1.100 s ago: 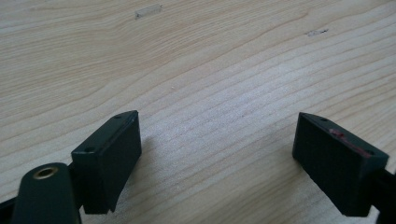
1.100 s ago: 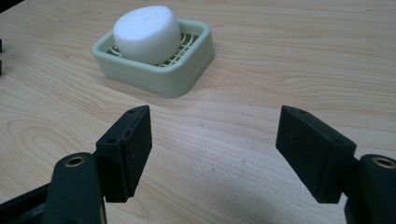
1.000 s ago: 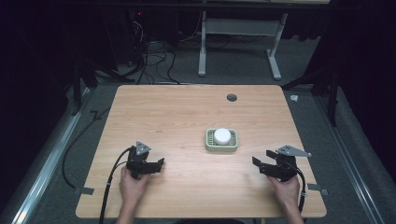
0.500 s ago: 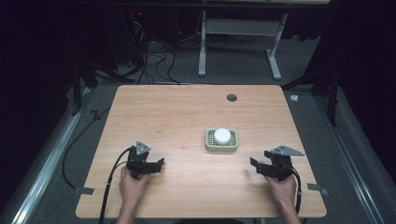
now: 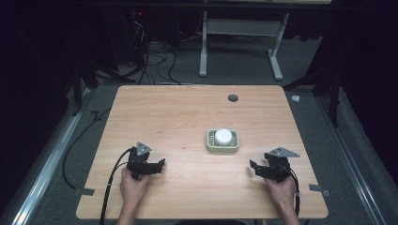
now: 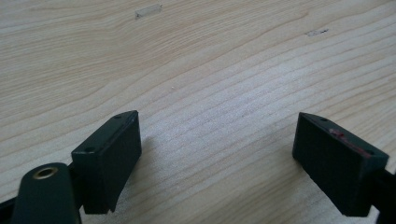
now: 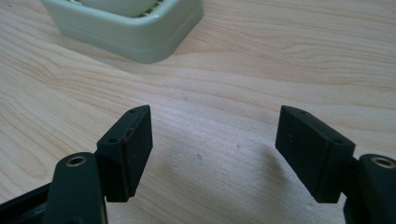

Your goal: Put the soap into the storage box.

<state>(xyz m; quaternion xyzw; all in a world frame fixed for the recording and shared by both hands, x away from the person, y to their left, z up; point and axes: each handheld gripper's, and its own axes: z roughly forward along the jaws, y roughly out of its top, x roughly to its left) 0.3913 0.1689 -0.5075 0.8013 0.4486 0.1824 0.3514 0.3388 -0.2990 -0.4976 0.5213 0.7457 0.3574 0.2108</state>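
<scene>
A pale green ribbed dish point(image 5: 223, 149) sits right of the table's middle with a round white piece point(image 5: 224, 136) lying in it. My left gripper point(image 5: 157, 165) rests near the front left of the table, held by a hand. Its jaws stand wide open over bare wood point(image 6: 217, 140). My right gripper point(image 5: 256, 168) is at the front right, a little nearer than the dish and to its right. Its jaws are apart with nothing between them point(image 7: 215, 135). The dish point(image 7: 135, 37) lies ahead of them, up and to the left.
The wooden table point(image 5: 187, 112) has a dark round hole point(image 5: 233, 97) near its far edge. Cables point(image 5: 155, 65) lie on the floor beyond the table, beside a white desk frame point(image 5: 239, 33). Tape strips point(image 5: 319, 188) mark the front corners.
My right gripper has shifted slightly to the left. The left gripper and the dish are where they were.
</scene>
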